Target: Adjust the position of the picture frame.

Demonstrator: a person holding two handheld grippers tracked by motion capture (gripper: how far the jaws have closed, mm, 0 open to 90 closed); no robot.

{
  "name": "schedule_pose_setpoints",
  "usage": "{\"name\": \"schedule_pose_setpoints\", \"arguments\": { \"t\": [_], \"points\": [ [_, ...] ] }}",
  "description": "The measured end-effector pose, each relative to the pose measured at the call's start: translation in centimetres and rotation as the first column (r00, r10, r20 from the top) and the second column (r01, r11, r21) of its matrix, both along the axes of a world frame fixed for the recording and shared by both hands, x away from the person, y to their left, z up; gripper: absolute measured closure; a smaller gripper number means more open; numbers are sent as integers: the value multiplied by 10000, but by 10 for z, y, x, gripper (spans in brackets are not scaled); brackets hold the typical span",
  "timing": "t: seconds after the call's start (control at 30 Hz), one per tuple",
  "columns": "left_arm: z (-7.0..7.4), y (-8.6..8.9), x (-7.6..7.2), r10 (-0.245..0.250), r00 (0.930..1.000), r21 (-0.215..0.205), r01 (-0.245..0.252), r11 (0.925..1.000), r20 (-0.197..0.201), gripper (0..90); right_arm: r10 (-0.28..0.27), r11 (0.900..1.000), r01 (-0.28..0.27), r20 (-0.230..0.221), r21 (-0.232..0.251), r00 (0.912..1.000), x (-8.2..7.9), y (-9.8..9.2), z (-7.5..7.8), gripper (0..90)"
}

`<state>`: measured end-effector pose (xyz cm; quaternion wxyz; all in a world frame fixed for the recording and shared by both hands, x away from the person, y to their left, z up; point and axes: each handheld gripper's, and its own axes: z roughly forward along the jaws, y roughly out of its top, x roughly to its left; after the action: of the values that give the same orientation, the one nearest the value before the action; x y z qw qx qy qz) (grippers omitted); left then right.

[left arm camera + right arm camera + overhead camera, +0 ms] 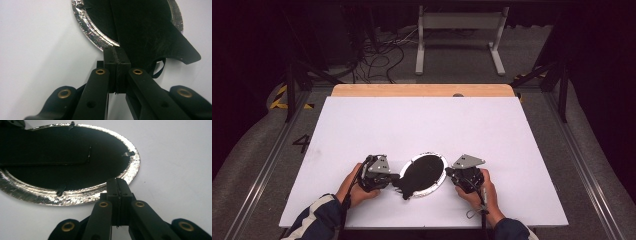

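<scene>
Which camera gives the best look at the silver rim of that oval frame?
The right gripper view: the silver rim sweeps across it close up, crinkled texture and small black clips visible. The left gripper view shows a short arc behind the black stand flap. The high view shows it whole but tiny.

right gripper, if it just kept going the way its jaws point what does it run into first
Most likely the silver rim of the oval frame: the right gripper has its jaws pressed together, tips right at that rim's edge, with the black backing just beyond. Whether they already touch the rim is unclear.
</scene>
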<state>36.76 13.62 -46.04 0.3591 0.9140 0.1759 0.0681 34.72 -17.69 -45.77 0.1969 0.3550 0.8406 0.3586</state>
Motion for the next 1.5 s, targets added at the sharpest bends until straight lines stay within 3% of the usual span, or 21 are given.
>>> {"name": "schedule_pose_setpoints", "arguments": {
  "t": [0.13,0.23,0.4,0.73,1.1,1.37,1.5],
  "points": [
    [1,0,-1,-109,9999,166,108,9998,96,900,165,9999,-165,-154,10,9997,-1,-3,-2,900],
    [3,7,-1,-330,9994,291,331,9990,-69,898,402,9989,-393,-350,258,9986,-6,-4,-2,900],
    [1,16,-7,-285,9996,107,286,9995,-44,884,776,9960,-753,-487,478,9958,-18,-1,-3,900],
    [1,12,-18,-612,9981,123,613,9980,-81,879,1324,9896,-1279,-703,653,9887,-30,3,-3,900],
    [1,1,-24,-601,9982,235,599,9979,84,895,1309,9896,-1251,-835,711,9879,-30,-1,-3,898],
    [1,-7,-22,-464,9989,173,462,9988,102,898,951,9927,-884,-819,821,9921,-26,-2,-3,899],
    [2,-12,-20,-522,9986,218,520,9984,92,896,707,9959,-665,-688,619,9951,-25,1,-2,900]
  ]
}}
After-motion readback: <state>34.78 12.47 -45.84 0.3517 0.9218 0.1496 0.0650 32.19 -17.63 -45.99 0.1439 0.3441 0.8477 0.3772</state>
